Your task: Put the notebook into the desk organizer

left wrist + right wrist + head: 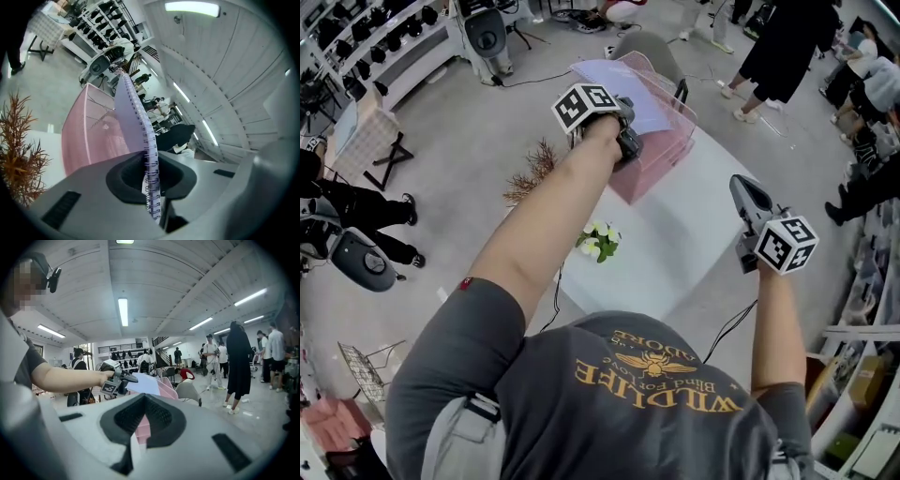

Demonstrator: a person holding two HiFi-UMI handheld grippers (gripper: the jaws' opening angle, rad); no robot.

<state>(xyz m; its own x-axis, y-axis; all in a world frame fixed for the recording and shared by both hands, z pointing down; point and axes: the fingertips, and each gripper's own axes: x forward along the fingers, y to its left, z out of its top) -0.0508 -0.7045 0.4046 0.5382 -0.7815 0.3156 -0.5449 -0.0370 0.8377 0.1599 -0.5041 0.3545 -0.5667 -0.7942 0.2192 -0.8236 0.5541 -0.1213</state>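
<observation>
A lilac spiral notebook [623,86] hangs flat over the open top of the pink see-through desk organizer [661,159], which stands at the far end of the white table [675,244]. My left gripper [626,127] is shut on the notebook's wire-bound edge. In the left gripper view the spiral [150,159] runs between the jaws, with the organizer [89,136] just beyond. My right gripper [742,186] hovers at the table's right side, apart from the organizer. In the right gripper view its jaws [142,401] stand shut with nothing in them, and the notebook [143,384] shows ahead.
A brown dried sprig [534,171] stands at the table's left edge and a small bunch of white flowers [600,241] lies nearer me. A grey chair [652,52] stands behind the organizer. People [787,47] stand on the floor beyond, and shelves line the right.
</observation>
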